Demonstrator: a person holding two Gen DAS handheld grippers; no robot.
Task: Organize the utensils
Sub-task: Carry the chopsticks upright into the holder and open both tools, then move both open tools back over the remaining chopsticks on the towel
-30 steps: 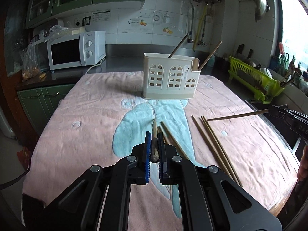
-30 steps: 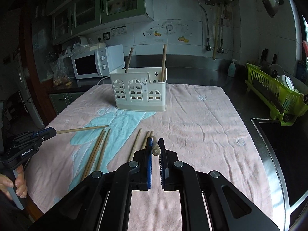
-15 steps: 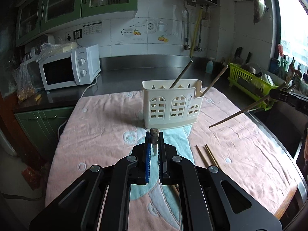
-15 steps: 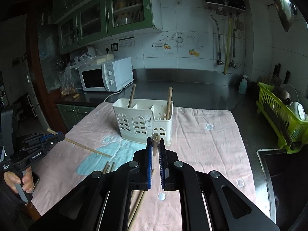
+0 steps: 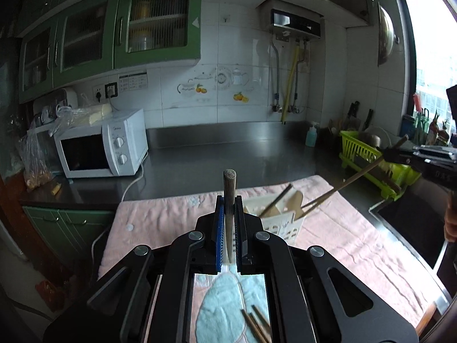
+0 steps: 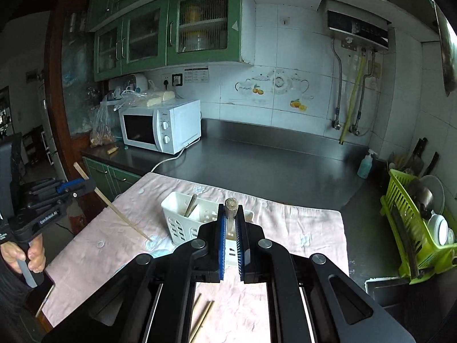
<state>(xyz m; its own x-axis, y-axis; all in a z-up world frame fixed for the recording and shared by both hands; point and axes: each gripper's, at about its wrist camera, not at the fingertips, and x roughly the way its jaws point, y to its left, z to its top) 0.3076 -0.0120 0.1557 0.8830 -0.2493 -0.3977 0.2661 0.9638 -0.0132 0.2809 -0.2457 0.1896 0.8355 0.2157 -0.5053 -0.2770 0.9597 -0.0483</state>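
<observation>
My left gripper (image 5: 227,223) is shut on a wooden chopstick (image 5: 229,200) held upright above the white utensil holder (image 5: 281,224). My right gripper (image 6: 230,228) is shut on another chopstick (image 6: 230,211), whose lower end reaches the holder (image 6: 182,223). In the left wrist view the right gripper (image 5: 400,154) shows at the right with its chopstick (image 5: 354,180) slanting down into the holder. In the right wrist view the left gripper (image 6: 82,187) shows at the left, its chopstick (image 6: 122,217) pointing down at the cloth. The holder has other chopsticks in it. Loose chopsticks (image 5: 255,325) lie on the cloth.
A pink and blue cloth (image 6: 300,228) covers the table. A white microwave (image 6: 160,125) stands on the steel counter at the back left. A green dish rack (image 6: 414,228) and a sink are at the right. A soap bottle (image 6: 365,165) stands by the wall.
Both grippers have risen and tilted, each with its chopstick, and come nearer the holder. The right chopstick's tip has come down to the holder.
</observation>
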